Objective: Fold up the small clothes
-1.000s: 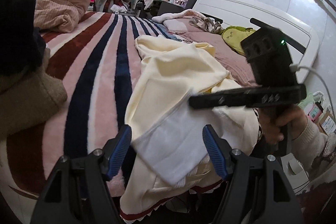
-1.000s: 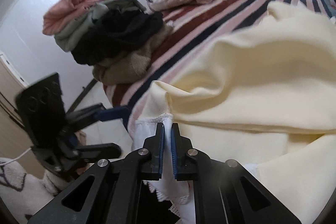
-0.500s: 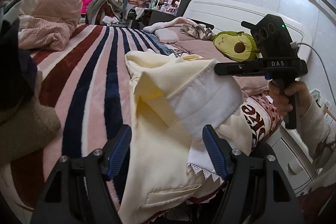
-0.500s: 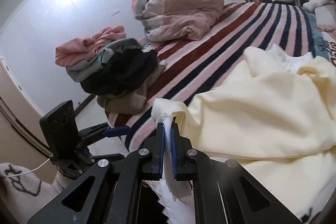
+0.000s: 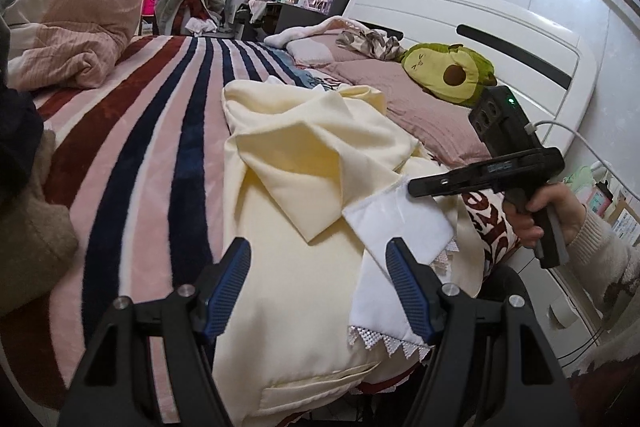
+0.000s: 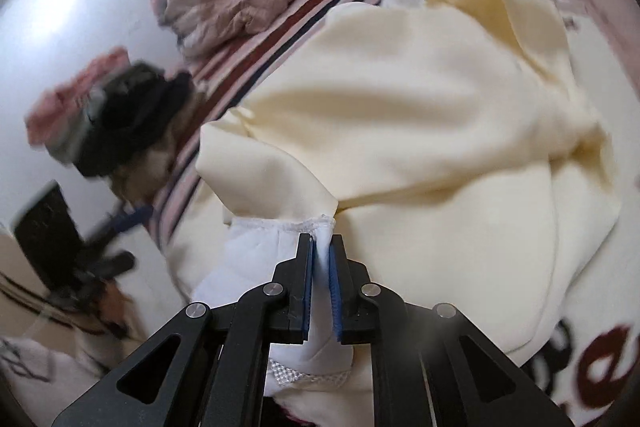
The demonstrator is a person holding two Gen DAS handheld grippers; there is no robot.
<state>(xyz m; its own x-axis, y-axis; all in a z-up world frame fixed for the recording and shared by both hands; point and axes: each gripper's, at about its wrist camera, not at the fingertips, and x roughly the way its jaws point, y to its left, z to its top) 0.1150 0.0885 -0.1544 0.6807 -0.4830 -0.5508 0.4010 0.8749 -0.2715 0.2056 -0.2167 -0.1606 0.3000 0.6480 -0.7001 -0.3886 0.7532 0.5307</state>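
Right hand-held gripper point(image 6: 320, 247), clamped shut on the white lined hem point(image 6: 280, 239), has dragged that corner down from mid-frame over the cream garment point(image 5: 280, 267) lying centre-frame on the striped bed point(image 5: 160, 147). So a fold's basically laid; left hand-held gripper point(image 5: 318, 281) hangs wide open, holding nothing.

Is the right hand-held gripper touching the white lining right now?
Touching. The right wrist view shows the right hand-held gripper shut on the white lining, with cloth pinched between both blue pads.
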